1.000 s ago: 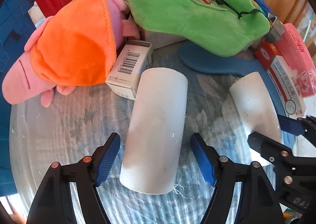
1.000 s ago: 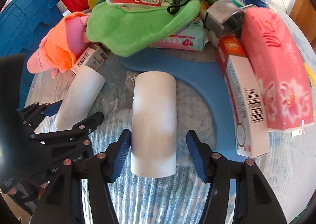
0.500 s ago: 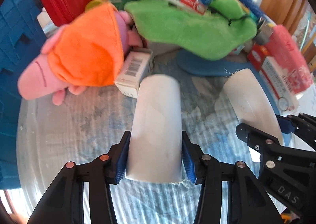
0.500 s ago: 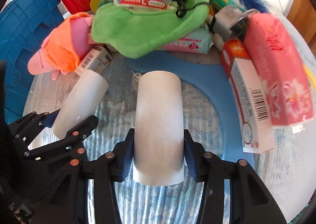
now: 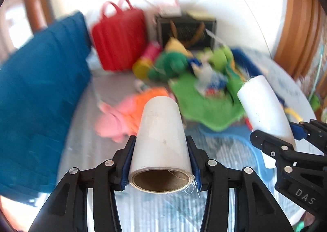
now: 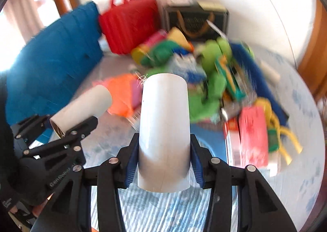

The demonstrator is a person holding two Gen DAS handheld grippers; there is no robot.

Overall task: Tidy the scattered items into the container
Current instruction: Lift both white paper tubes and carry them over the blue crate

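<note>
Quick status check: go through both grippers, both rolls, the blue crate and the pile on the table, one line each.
Left gripper: shut on the cardboard roll.
Cardboard roll: gripped, lifted, hollow end toward the camera.
Right gripper: shut on the white roll.
White roll: gripped, lifted.
Blue crate: left of the pile; inside not visible.
Pile of toys and boxes: on the table, blurred.
</note>
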